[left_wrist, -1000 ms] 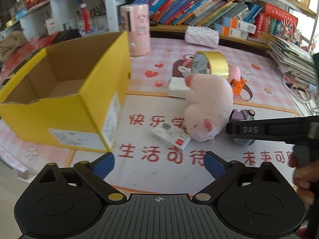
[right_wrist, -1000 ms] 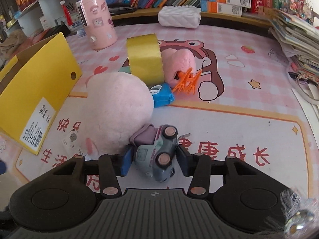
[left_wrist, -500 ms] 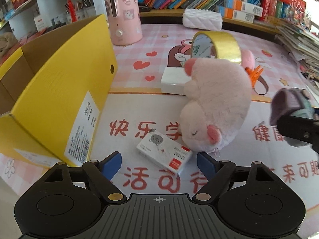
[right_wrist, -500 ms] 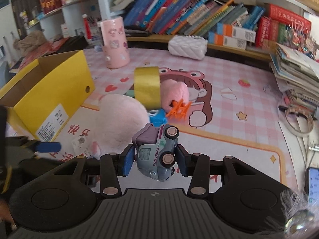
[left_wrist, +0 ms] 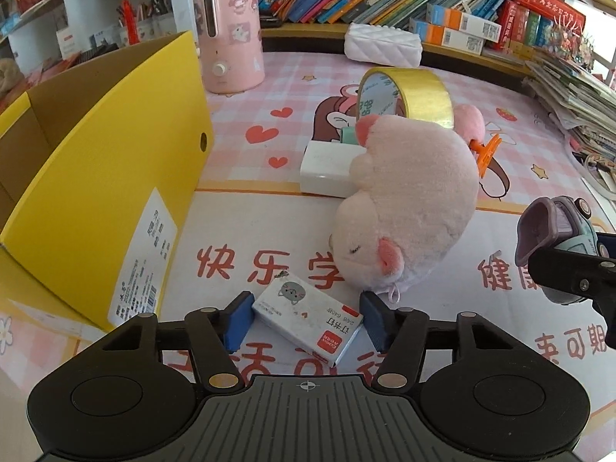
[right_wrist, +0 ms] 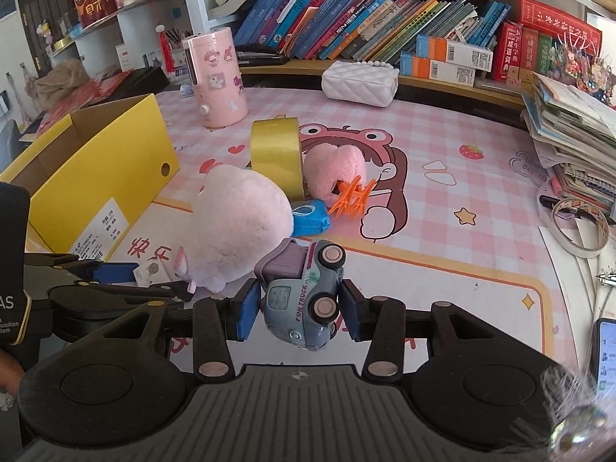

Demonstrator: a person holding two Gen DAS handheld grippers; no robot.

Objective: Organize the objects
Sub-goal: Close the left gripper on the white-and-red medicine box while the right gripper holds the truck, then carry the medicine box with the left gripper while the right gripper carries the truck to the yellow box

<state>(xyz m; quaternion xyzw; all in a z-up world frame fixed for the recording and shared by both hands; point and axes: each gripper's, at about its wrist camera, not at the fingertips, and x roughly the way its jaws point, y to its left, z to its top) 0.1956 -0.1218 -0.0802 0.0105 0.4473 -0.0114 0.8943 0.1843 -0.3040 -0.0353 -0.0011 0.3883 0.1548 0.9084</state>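
The open yellow cardboard box [left_wrist: 115, 177] on the table [left_wrist: 442, 231] shows nothing inside so far. The fluffy pink plush pig [left_wrist: 408, 200] and gold tape roll [left_wrist: 408, 92] wait outside it. Right gripper [right_wrist: 296, 310]: jaws clamped on the grey-blue toy truck [right_wrist: 304, 300], held aloft. Left gripper [left_wrist: 304, 321]: jaws closing around the small white staple box [left_wrist: 308, 317], flat on the table.

Bright daylight washes the tabletop [left_wrist: 385, 77] from the upper right; shadows fall soft, and fisheye distortion bends every edge.
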